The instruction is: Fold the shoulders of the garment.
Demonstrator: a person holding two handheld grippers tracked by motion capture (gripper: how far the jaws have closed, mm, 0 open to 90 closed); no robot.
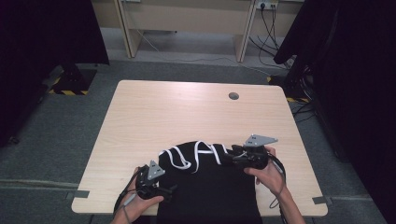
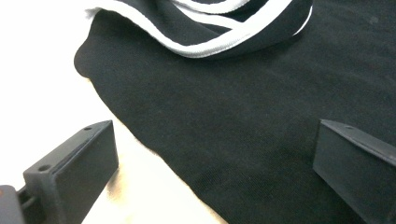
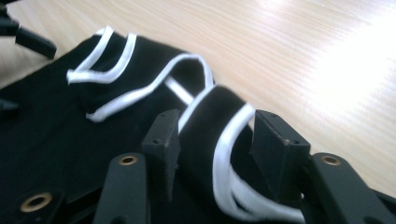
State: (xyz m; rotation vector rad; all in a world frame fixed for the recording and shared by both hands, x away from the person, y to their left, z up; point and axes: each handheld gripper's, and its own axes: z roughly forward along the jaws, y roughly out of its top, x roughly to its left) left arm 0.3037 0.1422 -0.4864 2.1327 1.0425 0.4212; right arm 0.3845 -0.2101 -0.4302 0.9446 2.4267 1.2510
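Black fabric with white trim is what I'm working with, a garment [image 1: 205, 186] lying at the near edge of the desk [image 1: 187, 112], with its lower part hanging off the front. The trimmed end is bunched up in loops around the middle of the near half, and the rest lies pretty flat.

My right gripper [image 1: 229, 156] sits at the right end of that bunched bit, pointing left across the desk. In the right gripper view a fold of black cloth with a trim strip [image 3: 224, 149] runs up between the jaws [image 3: 215, 140]. They stand apart, roughly half open, and as far as I can see the pads aren't pressing on the fold, so it's just lying in the gap. The left pad looks just beside the cloth, and whether it actually touches I can't tell.

My left gripper [image 1: 169, 190] is down at the near left corner of the garment, low over the desk. In the left gripper view its jaws are spread wide: one is over bare wood, the other over the black cloth, and the garment's edge runs diagonally between them. Nothing is clamped there. More trim loops [image 2: 205, 28] sit at the top of that view, well past the jaws.
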